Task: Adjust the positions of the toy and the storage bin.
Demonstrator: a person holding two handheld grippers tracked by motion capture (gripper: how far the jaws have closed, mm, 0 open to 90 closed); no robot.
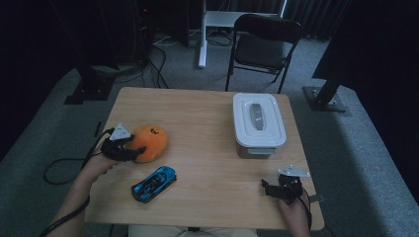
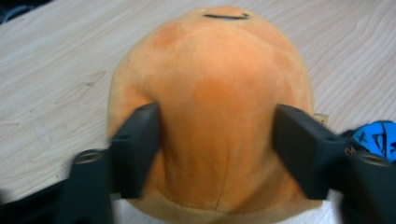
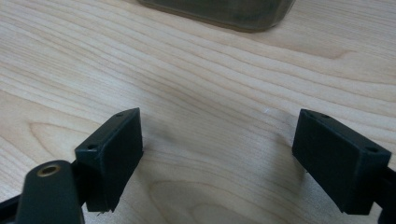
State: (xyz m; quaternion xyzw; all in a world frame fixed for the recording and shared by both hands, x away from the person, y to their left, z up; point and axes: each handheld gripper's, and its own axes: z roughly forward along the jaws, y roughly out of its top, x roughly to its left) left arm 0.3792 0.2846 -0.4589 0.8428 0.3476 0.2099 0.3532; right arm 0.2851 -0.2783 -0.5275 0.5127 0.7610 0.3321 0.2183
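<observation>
At the near left of the wooden surface (image 1: 207,113), the left gripper (image 1: 129,148) has its black jaws set on either flank of an orange plush toy (image 1: 149,142), a rounded, soft-napped dome with a stitched dark mark near its top. In the left gripper view the plush toy (image 2: 210,107) bulges between the jaws, whose pads press into the fabric and dent it; its lower edge is cut off by the frame. The gripper's body covers the toy's near side in the high view.

Just in front of the toy lies a blue toy car (image 1: 154,183), glossy with black markings, apart from the plush; a blurred corner of it shows in the left gripper view (image 2: 376,137).

The right gripper (image 1: 276,187) hovers near the surface's near right edge, jaws wide apart over bare wood grain. Beyond it stands a lidded plastic container (image 1: 258,123), white lid with a grey handle, its smoky wall cut off at the top of the right gripper view (image 3: 219,11).

Open wood runs between the car and the container. The room behind is dim; a black folding chair (image 1: 264,42) stands past the far edge.
</observation>
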